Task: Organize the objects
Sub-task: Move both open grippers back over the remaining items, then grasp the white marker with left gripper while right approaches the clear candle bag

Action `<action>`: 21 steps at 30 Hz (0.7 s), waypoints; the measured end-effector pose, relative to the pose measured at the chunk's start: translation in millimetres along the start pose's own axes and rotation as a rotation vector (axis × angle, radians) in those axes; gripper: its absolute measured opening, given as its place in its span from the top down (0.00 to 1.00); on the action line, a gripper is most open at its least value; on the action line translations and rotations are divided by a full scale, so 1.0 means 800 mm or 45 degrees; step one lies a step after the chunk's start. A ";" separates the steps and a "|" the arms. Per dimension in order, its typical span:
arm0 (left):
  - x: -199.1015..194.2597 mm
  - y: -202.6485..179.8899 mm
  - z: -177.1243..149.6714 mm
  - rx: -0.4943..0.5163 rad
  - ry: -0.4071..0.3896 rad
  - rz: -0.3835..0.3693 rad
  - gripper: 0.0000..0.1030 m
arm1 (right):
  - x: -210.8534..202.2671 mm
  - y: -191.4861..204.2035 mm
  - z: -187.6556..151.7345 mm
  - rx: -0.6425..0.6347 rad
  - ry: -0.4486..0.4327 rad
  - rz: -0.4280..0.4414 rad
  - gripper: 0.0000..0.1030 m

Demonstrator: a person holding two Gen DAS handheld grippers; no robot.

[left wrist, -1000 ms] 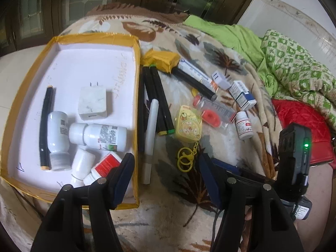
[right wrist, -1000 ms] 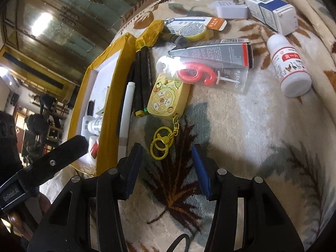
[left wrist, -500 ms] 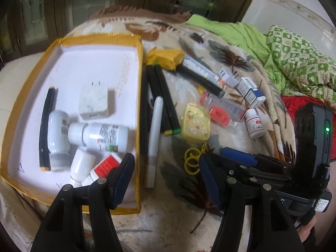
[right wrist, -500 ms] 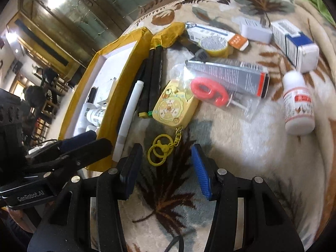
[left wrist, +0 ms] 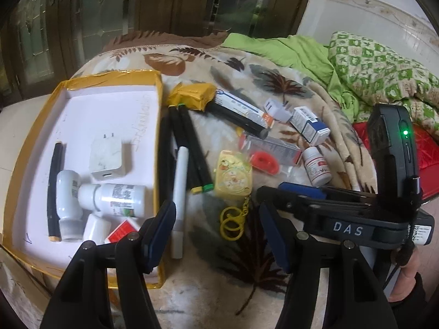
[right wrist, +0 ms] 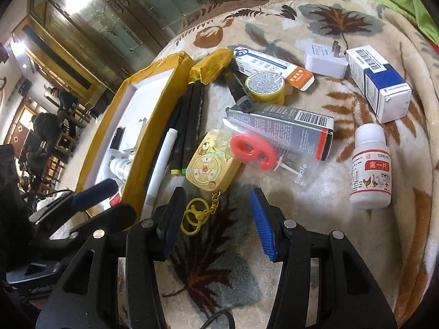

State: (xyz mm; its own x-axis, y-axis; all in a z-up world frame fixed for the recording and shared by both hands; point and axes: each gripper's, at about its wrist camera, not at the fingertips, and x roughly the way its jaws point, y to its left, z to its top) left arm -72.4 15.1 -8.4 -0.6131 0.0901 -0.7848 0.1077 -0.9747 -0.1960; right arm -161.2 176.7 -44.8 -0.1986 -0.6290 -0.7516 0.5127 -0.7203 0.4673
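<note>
Both grippers hang spread and empty: the right gripper [right wrist: 216,219] just behind the yellow keychain [right wrist: 211,161], the left gripper [left wrist: 216,230] beside the tray [left wrist: 157,126], holding perhaps 4 bottles.

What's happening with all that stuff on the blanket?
Someone is tidying small things into a yellow-edged box using two hand-held grippers. The box already holds a white charger, some white bottles and a black pen. Markers, a yellow keychain, a red clip in a clear bag, boxes and another white bottle lie out on the leaf-patterned blanket. Right now both the left gripper and right gripper hover with open jaws, holding nothing, near the keychain.
</note>
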 end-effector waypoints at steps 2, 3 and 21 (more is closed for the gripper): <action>0.005 0.000 -0.001 -0.004 0.016 0.008 0.38 | 0.001 0.001 0.000 -0.008 0.002 0.011 0.52; 0.007 0.001 -0.002 -0.007 0.020 0.010 0.38 | 0.003 0.001 0.000 -0.015 0.010 0.015 0.52; 0.017 0.012 0.000 -0.078 0.046 -0.051 0.38 | 0.004 -0.023 0.003 0.069 0.039 0.076 0.52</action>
State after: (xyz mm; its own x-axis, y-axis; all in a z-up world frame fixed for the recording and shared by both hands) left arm -80.0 7.3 -20.9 -0.5895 0.1370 -0.7961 0.1319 -0.9559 -0.2622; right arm -173.6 187.2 -54.8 -0.1431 -0.6629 -0.7349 0.4766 -0.6969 0.5358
